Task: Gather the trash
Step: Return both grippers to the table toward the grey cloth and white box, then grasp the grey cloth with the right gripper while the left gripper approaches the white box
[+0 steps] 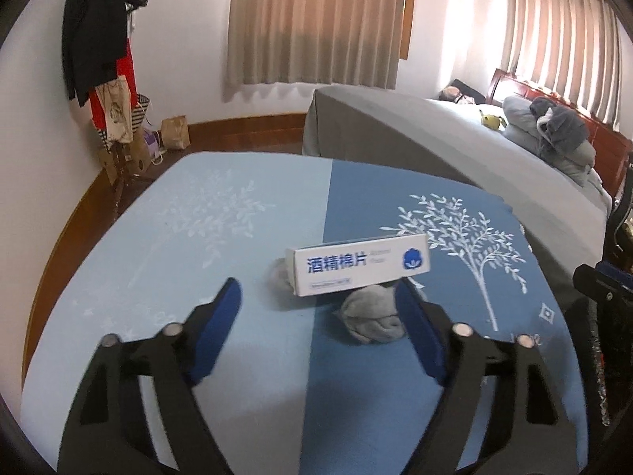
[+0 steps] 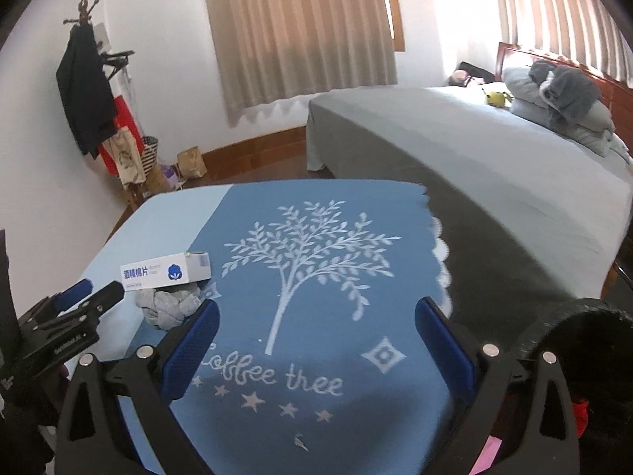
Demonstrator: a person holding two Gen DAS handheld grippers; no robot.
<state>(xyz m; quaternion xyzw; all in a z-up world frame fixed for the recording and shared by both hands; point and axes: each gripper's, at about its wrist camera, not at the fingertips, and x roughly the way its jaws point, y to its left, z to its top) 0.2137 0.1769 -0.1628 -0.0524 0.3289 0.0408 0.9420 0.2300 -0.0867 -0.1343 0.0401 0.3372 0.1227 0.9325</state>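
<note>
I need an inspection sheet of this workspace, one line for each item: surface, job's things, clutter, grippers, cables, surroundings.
Surface: blue tablecloth in two tones, with a white tree print.
Job's things: white box with blue print, resting partly on a crumpled grey wad.
Clutter: small white scrap near the front edge.
Grippers: left gripper open, nothing between its fingers; right gripper open, nothing held.
Cables: nothing seen.
Surroundings: grey bed, beige curtains, coat rack with clothes, paper bags on the floor.
</note>
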